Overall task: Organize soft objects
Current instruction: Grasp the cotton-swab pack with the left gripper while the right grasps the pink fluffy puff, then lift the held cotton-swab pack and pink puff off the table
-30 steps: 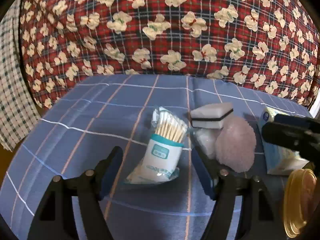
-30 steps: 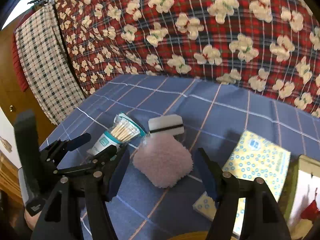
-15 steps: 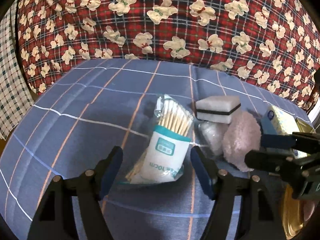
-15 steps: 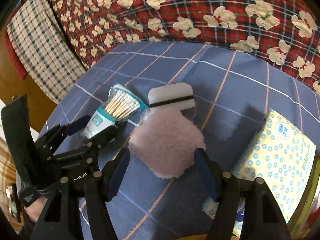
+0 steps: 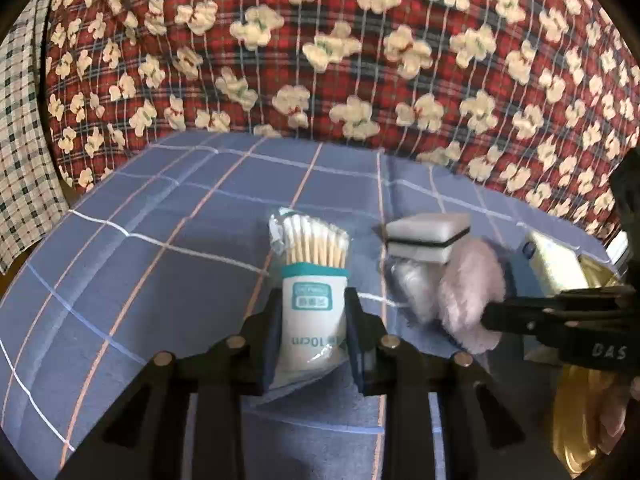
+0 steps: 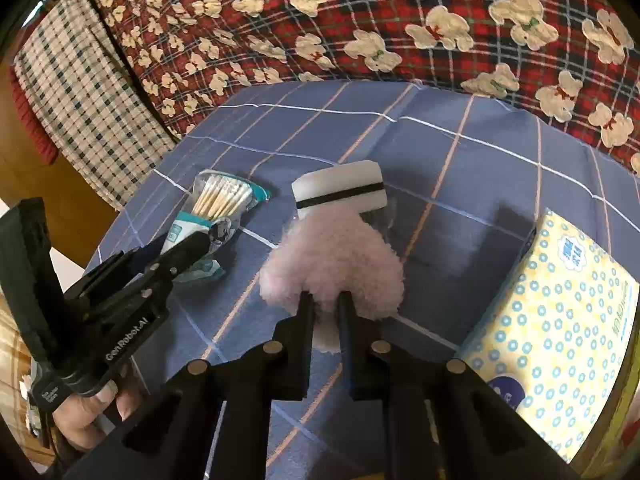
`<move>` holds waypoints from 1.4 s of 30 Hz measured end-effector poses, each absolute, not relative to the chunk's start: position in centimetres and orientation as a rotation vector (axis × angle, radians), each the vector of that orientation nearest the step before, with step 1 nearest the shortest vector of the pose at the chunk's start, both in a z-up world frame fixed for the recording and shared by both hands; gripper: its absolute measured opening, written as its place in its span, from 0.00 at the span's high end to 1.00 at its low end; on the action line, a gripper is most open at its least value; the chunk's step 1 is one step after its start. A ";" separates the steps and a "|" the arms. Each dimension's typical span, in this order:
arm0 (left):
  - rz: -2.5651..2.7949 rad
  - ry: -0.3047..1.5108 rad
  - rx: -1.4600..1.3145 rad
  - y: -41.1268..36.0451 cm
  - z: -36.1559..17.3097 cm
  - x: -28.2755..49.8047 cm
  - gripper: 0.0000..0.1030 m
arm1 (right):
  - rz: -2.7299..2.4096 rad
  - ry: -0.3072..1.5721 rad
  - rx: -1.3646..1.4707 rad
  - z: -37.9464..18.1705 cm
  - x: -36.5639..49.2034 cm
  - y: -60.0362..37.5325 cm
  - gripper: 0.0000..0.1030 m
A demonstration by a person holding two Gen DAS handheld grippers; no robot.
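While the left gripper (image 5: pixel 312 332) is closing, its fingers (image 5: pixel 273 328) flank and press the white lower half of a cotton swab packet (image 5: pixel 314 292), a clear bag with a teal band and wooden-stemmed swabs fanning out of its top. Beside it, the right gripper (image 6: pixel 323 308) has its fingers (image 6: pixel 305 316) pinched nearly together on the near edge of a pale pink fluffy pad (image 6: pixel 334 256), which bunches up around them. Both things rest on a blue checked cloth (image 6: pixel 460 152). Just behind the pad, touching it, lies a white sponge (image 6: pixel 340 190) with a black stripe. A yellow tissue pack (image 6: pixel 560 320) with blue rings lies right of it. Farther back rises a red plaid bear-print quilt (image 5: pixel 340 60).
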State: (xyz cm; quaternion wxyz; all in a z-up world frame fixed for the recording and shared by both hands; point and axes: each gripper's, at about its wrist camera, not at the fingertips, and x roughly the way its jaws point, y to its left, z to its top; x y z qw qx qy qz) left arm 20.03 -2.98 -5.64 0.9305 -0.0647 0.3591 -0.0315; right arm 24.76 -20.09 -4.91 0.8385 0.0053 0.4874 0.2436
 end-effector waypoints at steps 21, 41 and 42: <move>-0.083 0.552 -0.161 -2.2 -3.8 17.3 0.74 | 0.564 0.868 0.062 -2.9 23.1 -21.1 0.88; -0.062 0.444 -0.106 -3.0 -2.6 15.5 0.74 | 0.587 0.734 0.071 -1.5 21.3 -21.7 0.88; -0.061 0.442 -0.105 -3.0 -2.6 15.4 0.74 | 0.588 0.729 0.071 -1.5 21.2 -21.7 0.88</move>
